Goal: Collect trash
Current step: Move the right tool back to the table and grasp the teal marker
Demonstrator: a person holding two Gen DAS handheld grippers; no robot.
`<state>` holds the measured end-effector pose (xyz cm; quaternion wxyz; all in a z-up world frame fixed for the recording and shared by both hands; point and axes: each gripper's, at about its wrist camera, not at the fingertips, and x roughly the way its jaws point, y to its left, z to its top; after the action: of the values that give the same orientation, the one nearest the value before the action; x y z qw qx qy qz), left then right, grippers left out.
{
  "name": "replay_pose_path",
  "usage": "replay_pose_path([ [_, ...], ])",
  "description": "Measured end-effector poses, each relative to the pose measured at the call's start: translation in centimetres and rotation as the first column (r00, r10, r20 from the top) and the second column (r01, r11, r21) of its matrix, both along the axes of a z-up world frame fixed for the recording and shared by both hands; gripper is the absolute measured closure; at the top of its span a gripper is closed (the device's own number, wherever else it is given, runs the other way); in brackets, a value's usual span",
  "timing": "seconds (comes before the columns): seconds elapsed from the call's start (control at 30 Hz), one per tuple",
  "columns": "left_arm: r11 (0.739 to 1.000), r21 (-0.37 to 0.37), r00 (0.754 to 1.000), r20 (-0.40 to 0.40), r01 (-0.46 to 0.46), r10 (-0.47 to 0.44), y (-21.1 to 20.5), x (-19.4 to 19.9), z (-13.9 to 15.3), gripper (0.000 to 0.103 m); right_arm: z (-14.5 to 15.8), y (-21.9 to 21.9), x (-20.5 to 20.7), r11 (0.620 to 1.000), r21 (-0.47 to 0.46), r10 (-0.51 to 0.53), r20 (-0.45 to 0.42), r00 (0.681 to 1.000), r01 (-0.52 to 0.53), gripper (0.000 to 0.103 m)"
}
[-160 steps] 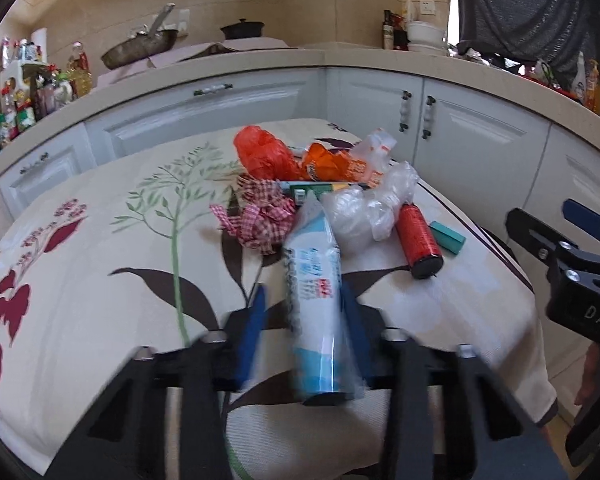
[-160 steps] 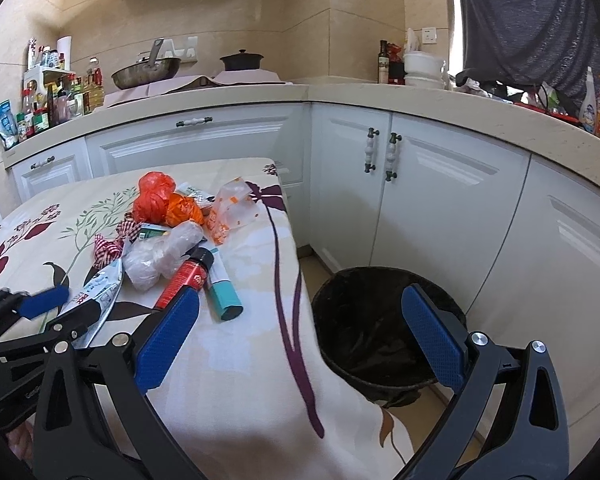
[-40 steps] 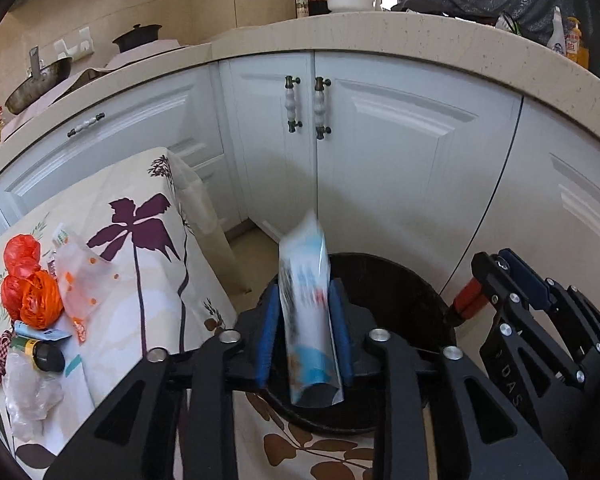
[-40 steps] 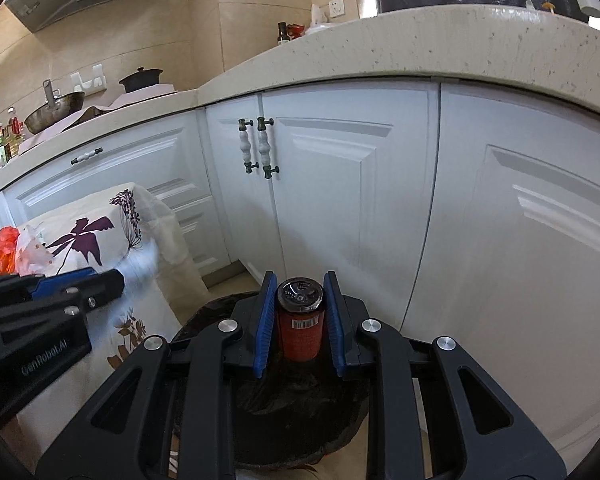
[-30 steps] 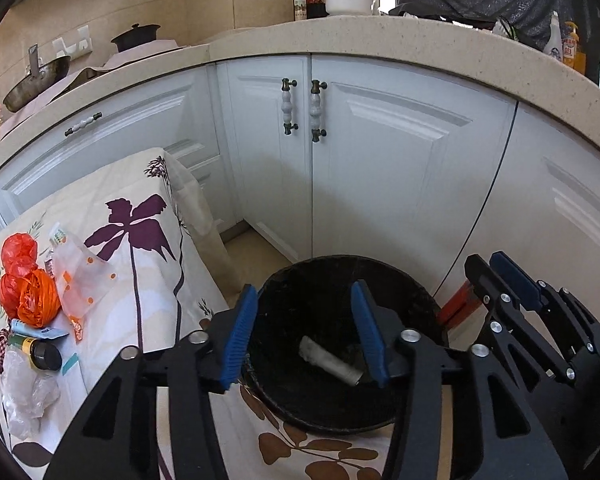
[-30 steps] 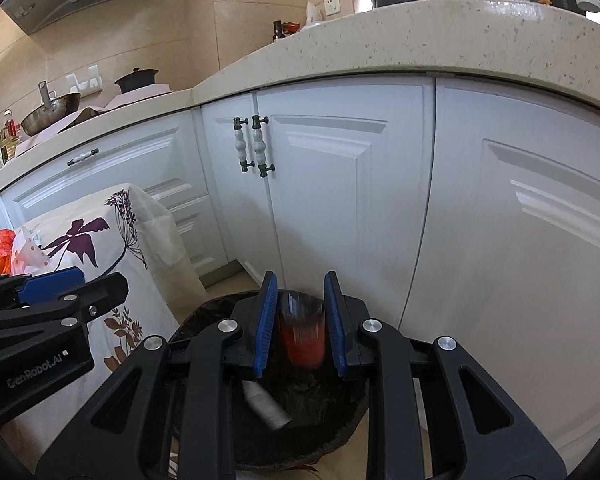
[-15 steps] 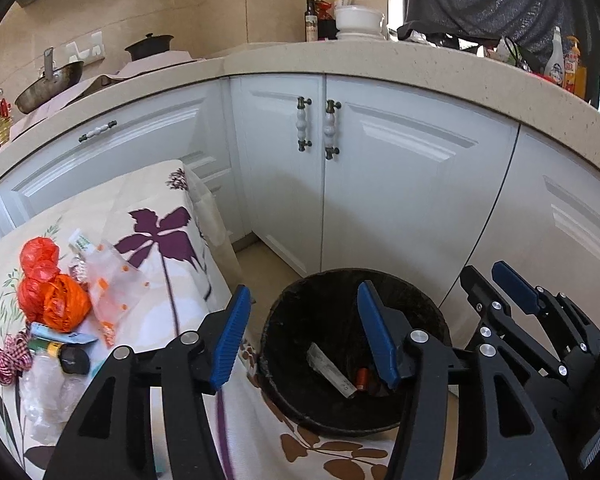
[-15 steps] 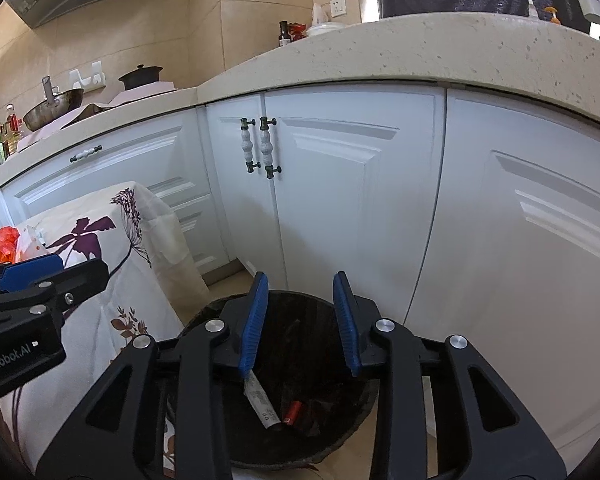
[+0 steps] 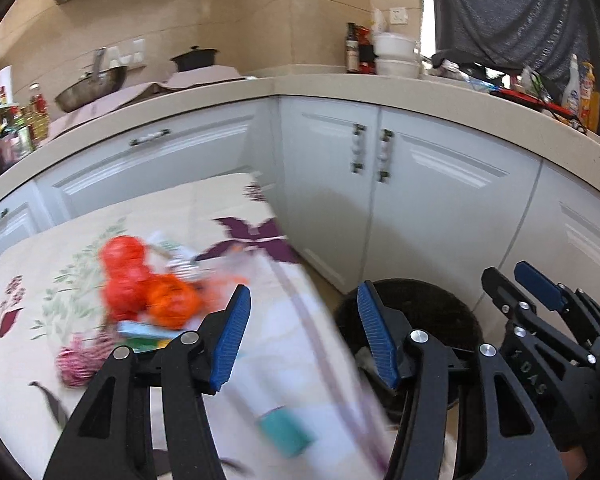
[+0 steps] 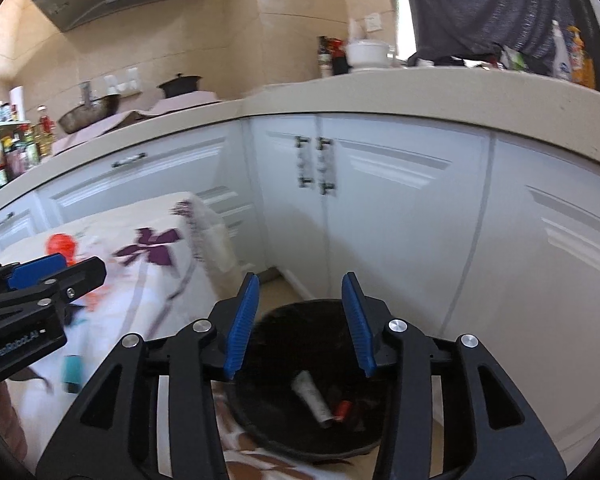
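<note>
The right gripper (image 10: 298, 320) hangs spread and empty over the black bin (image 10: 276, 436), where a pale tube (image 10: 312, 396) and red can (image 10: 342, 409) lie at 6 o'clock. The left gripper (image 9: 302, 334), jaws also apart and empty, straddles the table edge (image 9: 320, 320) with the bin at 4 o'clock. Farther off at 10 o'clock sit blurred orange bags (image 9: 148, 292), a checked cloth (image 9: 78, 362) and a teal item (image 9: 286, 430); white cabinets (image 9: 420, 208) stand behind.
</note>
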<state>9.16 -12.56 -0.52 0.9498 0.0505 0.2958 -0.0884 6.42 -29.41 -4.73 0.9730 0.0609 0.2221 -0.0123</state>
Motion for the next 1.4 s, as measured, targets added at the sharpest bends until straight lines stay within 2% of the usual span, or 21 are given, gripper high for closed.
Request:
replay_pose_path([
  [0.17, 0.996, 0.027, 0.996, 0.022, -0.082, 0.082, 5.0, -1.2, 0.3, 0.048, 0.6, 4.1, -0.8, 0.996, -0.008, 0.086, 0.000, 0.996, -0.086, 0.060],
  [0.47, 0.970, 0.027, 0.970, 0.016, -0.241, 0.241, 13.0, -2.3, -0.1, 0.047, 0.4, 10.4, -1.9, 0.975, -0.032, 0.218, -0.043, 0.975, -0.219, 0.060],
  [0.7, 0.956, 0.020, 0.956, -0.009, -0.292, 0.292, 16.5, -3.3, -1.2, 0.047, -1.0, 13.4, -2.3, 0.961, -0.058, 0.263, -0.097, 0.960, -0.269, 0.060],
  [1.03, 0.944, 0.014, 0.943, -0.042, -0.329, 0.329, 19.3, -4.1, -2.3, 0.047, -2.4, 14.8, -1.5, 0.954, -0.076, 0.275, -0.158, 0.948, -0.289, 0.060],
  [1.1, 0.944, 0.013, 0.943, -0.044, -0.330, 0.330, 19.4, -4.2, -2.4, 0.047, -2.7, 15.1, -1.4, 0.953, -0.077, 0.276, -0.168, 0.946, -0.292, 0.064],
  [1.17, 0.945, 0.012, 0.944, -0.046, -0.327, 0.327, 19.3, -4.3, -2.4, 0.047, -3.0, 15.2, -1.3, 0.951, -0.074, 0.282, -0.179, 0.942, -0.299, 0.074],
  [1.23, 0.947, 0.012, 0.946, -0.046, -0.320, 0.320, 19.1, -4.4, -2.4, 0.047, -3.0, 15.3, -1.5, 0.951, -0.084, 0.281, -0.177, 0.943, -0.299, 0.076],
  [1.3, 0.950, 0.013, 0.949, -0.047, -0.313, 0.313, 18.8, -4.4, -2.4, 0.047, -3.0, 15.3, -1.5, 0.950, -0.087, 0.282, -0.179, 0.942, -0.301, 0.085],
  [1.4, 0.953, 0.015, 0.951, -0.050, -0.304, 0.304, 18.5, -4.3, -2.5, 0.047, -3.0, 15.2, -1.6, 0.948, -0.087, 0.287, -0.179, 0.941, -0.306, 0.087],
])
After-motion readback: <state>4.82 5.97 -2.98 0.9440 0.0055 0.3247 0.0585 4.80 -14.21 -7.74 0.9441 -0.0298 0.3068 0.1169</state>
